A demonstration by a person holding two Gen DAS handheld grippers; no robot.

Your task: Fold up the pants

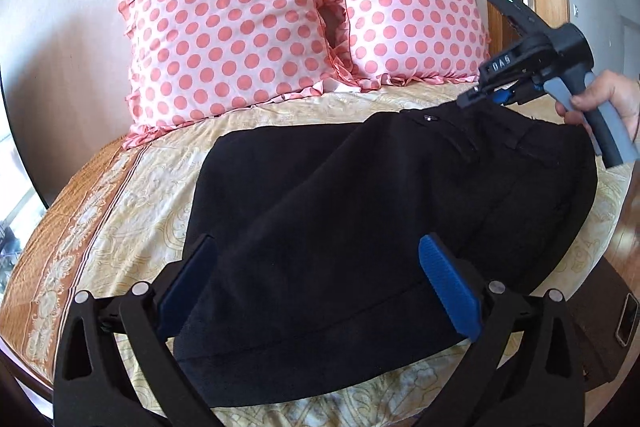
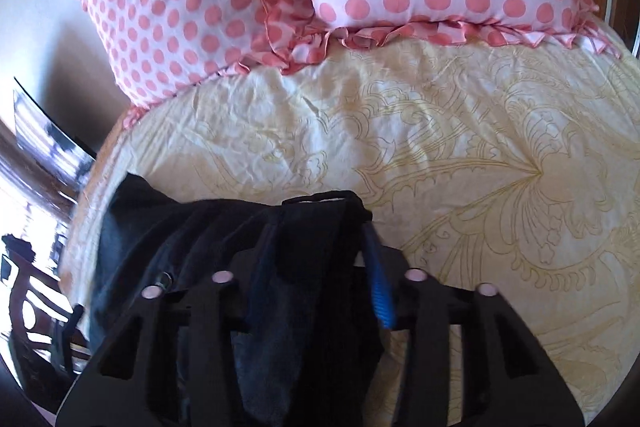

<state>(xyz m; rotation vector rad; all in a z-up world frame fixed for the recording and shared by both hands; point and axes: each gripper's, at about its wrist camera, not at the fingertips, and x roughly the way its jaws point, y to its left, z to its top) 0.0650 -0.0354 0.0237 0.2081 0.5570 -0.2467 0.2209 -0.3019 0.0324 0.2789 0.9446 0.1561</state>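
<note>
Black pants (image 1: 360, 227) spread mid-bed (image 1: 120, 227), waistband near right edge.
Right tongs (image 2: 320, 267) clamped on waistband; left tongs (image 1: 320, 291) wide over hem. Risk: fabric slipping, bunching on lift.

**Black pants spread on a bed**

Black pants (image 1: 360, 227) lie across a cream patterned bed (image 1: 132, 227). The left hand-held gripper (image 1: 320, 287) spreads wide at 6 o'clock. At 3 o'clock, the right hand-held gripper (image 1: 474, 99) meets the waistband. Two polka-dot pillows (image 1: 240, 39) stand at 12 o'clock.
</note>
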